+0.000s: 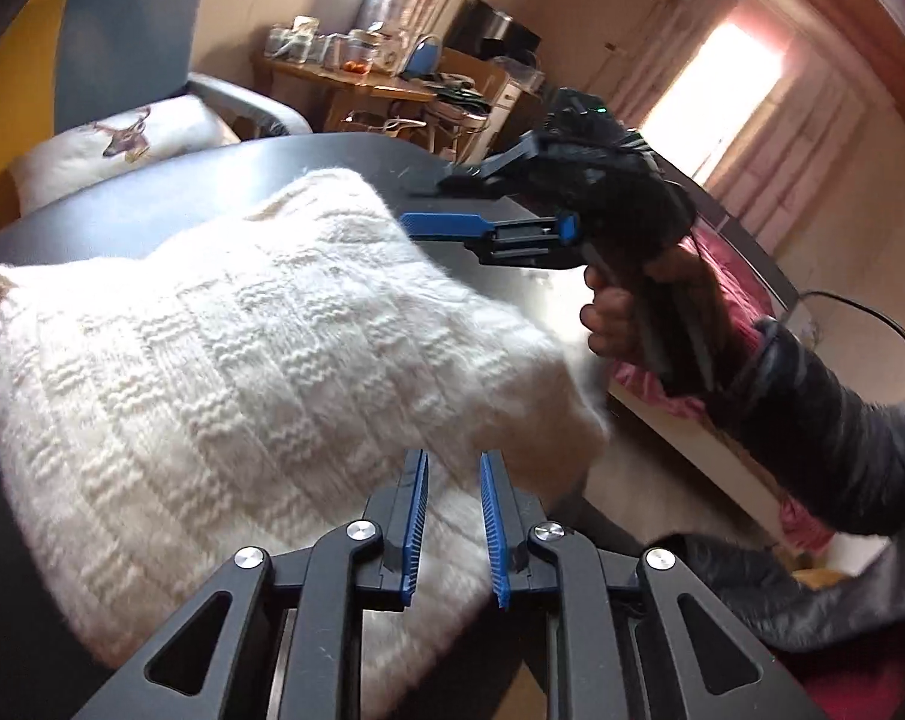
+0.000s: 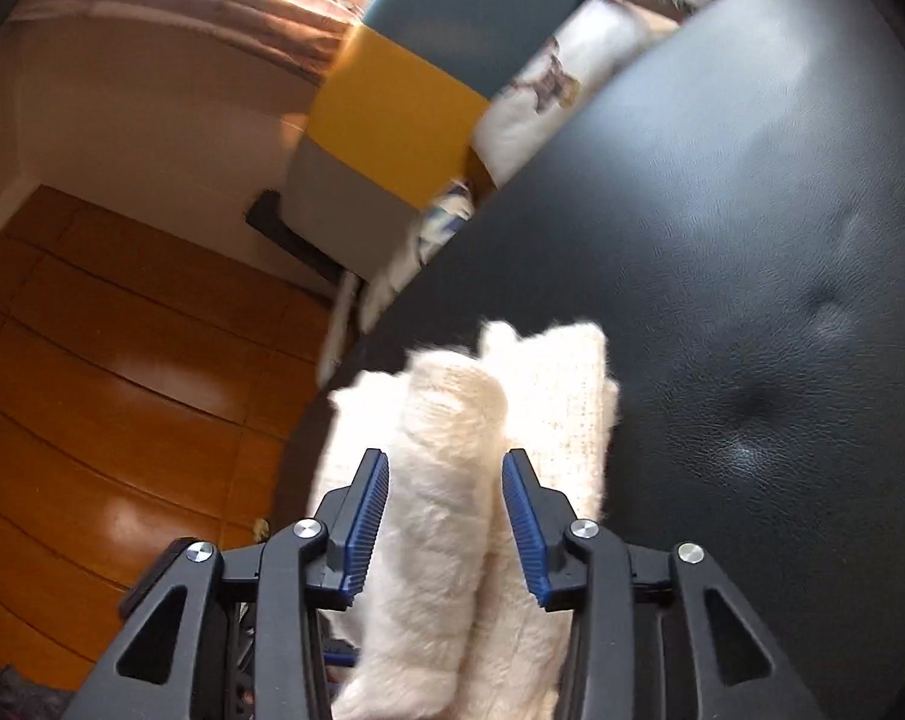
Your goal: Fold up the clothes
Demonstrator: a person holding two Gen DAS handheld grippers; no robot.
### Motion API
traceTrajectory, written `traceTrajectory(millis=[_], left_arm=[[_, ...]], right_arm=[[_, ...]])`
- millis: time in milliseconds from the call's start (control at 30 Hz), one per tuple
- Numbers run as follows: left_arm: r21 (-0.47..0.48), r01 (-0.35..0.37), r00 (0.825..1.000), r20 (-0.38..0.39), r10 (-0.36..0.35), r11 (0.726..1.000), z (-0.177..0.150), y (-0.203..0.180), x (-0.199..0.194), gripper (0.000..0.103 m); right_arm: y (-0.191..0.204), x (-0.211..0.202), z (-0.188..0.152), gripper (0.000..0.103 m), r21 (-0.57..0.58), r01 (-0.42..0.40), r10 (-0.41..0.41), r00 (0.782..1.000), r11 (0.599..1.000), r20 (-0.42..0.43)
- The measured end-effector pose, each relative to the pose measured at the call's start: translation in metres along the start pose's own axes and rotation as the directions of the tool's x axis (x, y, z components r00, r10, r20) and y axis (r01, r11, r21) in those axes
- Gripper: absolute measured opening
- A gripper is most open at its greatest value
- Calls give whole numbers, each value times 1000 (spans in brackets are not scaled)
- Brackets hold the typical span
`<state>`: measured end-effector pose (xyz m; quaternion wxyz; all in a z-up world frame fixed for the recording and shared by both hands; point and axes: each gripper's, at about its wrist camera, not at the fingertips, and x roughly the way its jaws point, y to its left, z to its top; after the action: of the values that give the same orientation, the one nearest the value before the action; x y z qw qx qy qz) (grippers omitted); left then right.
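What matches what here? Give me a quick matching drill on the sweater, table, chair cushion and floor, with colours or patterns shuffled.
Things:
1. sweater
2. table
3. chair cushion
4. floor

Descriptions:
A. orange-brown wood
B. white with a deer print
C. cream knit
D. black padded top

Pairs: 1-C, 2-D, 3-B, 4-A

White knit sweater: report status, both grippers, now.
Left gripper open, at folded white knit sweater edge. Right gripper open, straddling sweater folds. Sweater lies on black leather surface. No obstruction visible.
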<state>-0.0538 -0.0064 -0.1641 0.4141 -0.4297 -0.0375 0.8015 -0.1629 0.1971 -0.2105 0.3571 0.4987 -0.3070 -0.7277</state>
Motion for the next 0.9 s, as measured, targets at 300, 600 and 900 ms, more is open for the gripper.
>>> traceTrajectory(millis=[300,600,900], left_arm=[[45,-4,1000,2,4,999,28,-5,42,24],[-12,66,996,-57,-67,998,25,-3,79,25],[-115,-10,996,86,20,993,12,6,-9,28]], right_arm=[[36,13,10,10,-248,289,-289,957,925,37],[-12,31,4,13,-90,178,-178,984,980,6],[51,-22,-9,27,-282,153,-128,986,947,103]])
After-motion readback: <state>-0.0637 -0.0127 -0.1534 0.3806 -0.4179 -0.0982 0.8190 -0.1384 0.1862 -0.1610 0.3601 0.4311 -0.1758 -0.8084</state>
